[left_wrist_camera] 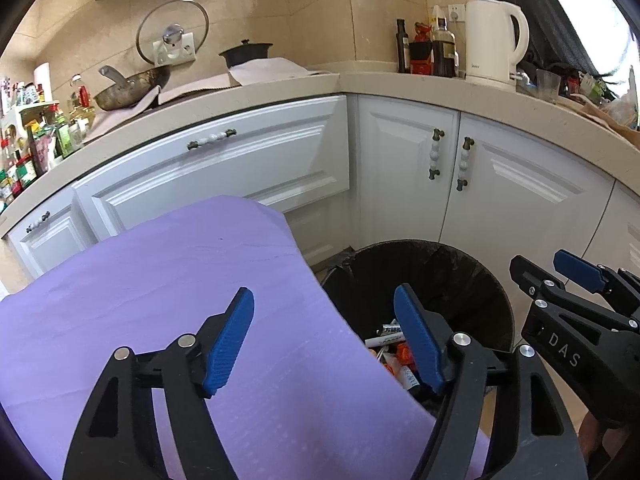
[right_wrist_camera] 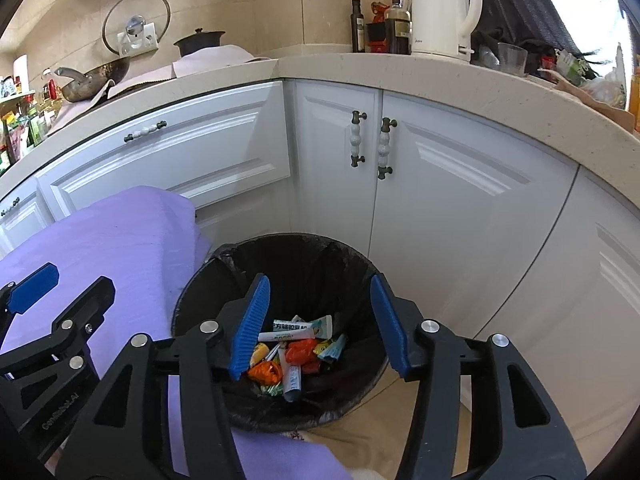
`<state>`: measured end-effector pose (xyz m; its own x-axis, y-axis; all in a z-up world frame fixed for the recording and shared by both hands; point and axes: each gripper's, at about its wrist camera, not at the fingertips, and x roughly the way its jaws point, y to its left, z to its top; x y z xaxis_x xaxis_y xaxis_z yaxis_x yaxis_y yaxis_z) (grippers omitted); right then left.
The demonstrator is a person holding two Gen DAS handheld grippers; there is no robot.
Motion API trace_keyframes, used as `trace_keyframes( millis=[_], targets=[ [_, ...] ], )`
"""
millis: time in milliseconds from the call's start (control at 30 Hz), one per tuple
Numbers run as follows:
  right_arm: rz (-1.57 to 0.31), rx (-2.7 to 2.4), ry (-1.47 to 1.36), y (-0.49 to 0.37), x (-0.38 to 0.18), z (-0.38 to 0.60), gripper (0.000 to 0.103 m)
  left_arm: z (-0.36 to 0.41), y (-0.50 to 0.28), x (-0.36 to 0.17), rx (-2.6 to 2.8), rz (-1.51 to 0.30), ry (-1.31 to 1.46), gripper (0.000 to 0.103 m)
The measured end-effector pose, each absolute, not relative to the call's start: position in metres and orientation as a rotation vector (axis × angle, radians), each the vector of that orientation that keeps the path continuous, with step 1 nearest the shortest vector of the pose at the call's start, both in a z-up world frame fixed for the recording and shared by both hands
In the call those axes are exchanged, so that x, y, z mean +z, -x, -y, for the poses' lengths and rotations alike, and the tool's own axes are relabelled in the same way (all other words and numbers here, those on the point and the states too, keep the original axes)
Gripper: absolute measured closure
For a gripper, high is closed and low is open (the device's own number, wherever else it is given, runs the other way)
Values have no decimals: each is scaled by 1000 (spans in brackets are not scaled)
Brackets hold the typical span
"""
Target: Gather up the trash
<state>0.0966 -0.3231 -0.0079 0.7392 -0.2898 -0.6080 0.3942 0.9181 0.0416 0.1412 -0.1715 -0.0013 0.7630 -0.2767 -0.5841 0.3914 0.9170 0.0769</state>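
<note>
A round bin with a black liner (right_wrist_camera: 352,264) (left_wrist_camera: 472,276) stands on the floor at the corner of the white cabinets. Inside lie several bits of trash (right_wrist_camera: 298,350) (left_wrist_camera: 394,350): a white tube, orange and red wrappers, a blue-green packet. My right gripper (right_wrist_camera: 318,326) hangs open above the bin's mouth, nothing between its blue pads. My left gripper (left_wrist_camera: 324,342) is open too, over the edge of a purple cloth (left_wrist_camera: 168,304) (right_wrist_camera: 120,240) beside the bin, and holds nothing. Each gripper shows at the other view's edge.
White cabinet doors (right_wrist_camera: 452,216) with beaded handles stand right behind the bin. The beige counter (left_wrist_camera: 440,84) carries a white kettle (left_wrist_camera: 494,40), dark bottles (left_wrist_camera: 442,46), a wok (left_wrist_camera: 132,88), a black pot and a glass lid. Tan floor (right_wrist_camera: 376,440) lies in front of the bin.
</note>
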Motion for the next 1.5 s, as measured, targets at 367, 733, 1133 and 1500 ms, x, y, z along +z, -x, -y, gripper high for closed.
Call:
trace_keyframes(
  millis=[367, 733, 1133, 1500],
  targets=[
    [-603, -381, -156, -57, 18, 296, 45, 134, -107, 18, -352, -574, -187, 28],
    [-575, -388, -144, -28, 32, 281, 44, 97, -86, 29, -317, -579, -149, 25],
    [-538, -397, -108, -12, 45, 271, 38, 83, -74, 38, -311, -553, -124, 24],
    [-532, -395, -101, -10, 48, 270, 38, 78, -74, 41, -312, -546, -113, 24]
  ],
)
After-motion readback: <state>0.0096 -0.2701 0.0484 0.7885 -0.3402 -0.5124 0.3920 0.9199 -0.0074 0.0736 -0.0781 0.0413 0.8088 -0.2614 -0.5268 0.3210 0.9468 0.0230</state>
